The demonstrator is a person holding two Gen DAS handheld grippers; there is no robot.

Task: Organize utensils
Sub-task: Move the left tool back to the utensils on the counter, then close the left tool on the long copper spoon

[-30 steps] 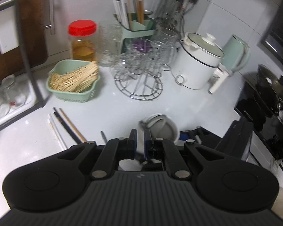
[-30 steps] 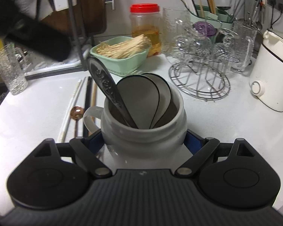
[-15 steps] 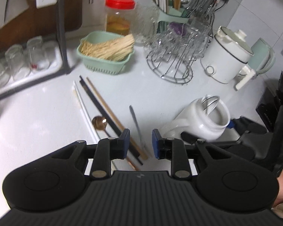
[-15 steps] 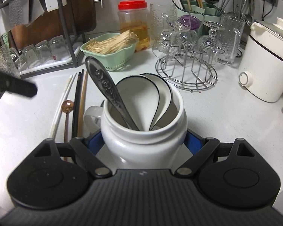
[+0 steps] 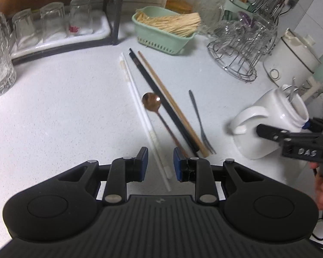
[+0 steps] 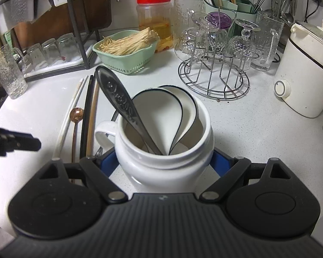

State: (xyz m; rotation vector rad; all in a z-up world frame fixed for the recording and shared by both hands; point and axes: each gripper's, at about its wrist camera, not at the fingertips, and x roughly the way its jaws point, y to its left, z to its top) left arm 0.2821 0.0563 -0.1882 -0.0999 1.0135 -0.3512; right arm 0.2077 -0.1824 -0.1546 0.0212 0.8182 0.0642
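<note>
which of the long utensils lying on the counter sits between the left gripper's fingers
The white chopstick, leftmost in the row. Its near end lies between the left gripper's open fingers; the copper spoon, black chopstick, wooden chopstick and fork lie right of them.

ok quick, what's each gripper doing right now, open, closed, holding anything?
Left gripper: open, nothing gripped, the white chopstick end lying between its fingers.
Right gripper: shut on the white ceramic jar.
</note>
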